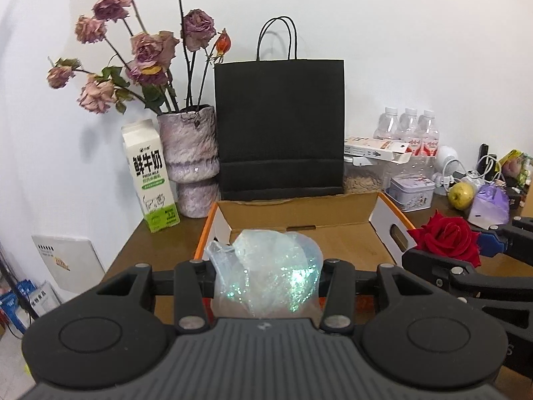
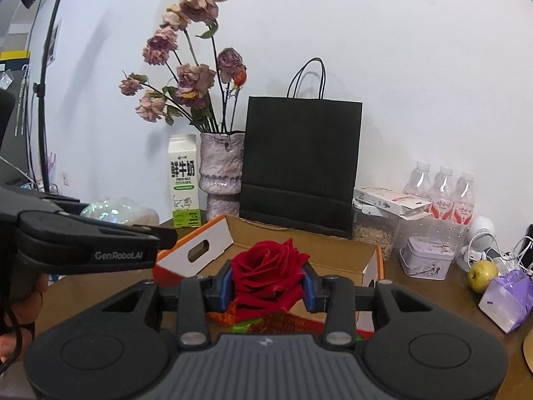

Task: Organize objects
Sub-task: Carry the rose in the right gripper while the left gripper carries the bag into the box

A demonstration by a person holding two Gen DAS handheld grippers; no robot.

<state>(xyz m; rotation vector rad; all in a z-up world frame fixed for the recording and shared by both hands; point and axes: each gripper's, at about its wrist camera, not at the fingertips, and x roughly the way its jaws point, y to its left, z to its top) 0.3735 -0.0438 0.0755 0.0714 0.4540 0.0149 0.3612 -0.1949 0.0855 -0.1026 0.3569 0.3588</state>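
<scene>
Left gripper (image 1: 266, 280) clenched on a crumpled, glittery clear wrapper (image 1: 266, 266), held above the near end of an open cardboard box (image 1: 299, 216) with an orange outer edge. Right gripper (image 2: 268, 283), its blue pads (image 2: 226, 286) pressed against both sides of a red rose (image 2: 268, 273), holds the bloom above the same box (image 2: 333, 253); in the left wrist view the rose (image 1: 448, 238) appears at the box's right side, gripped by the right gripper (image 1: 466, 250). The box rests on a brown table (image 1: 160, 250). Behind it, against the white wall, stands a black paper bag (image 1: 279, 126) with cord handles; to the bag's left a mottled vase (image 1: 193, 160) of dried roses (image 1: 146, 50) and a milk carton (image 1: 151, 176). To the right of the bag: three water bottles (image 1: 408, 128), a small tin (image 1: 411, 191), a yellow-green fruit (image 1: 460, 195) and a purple packet (image 1: 489, 205). In the right wrist view, a person's hand (image 2: 20, 303) holds the left gripper's (image 2: 100, 233) handle.
</scene>
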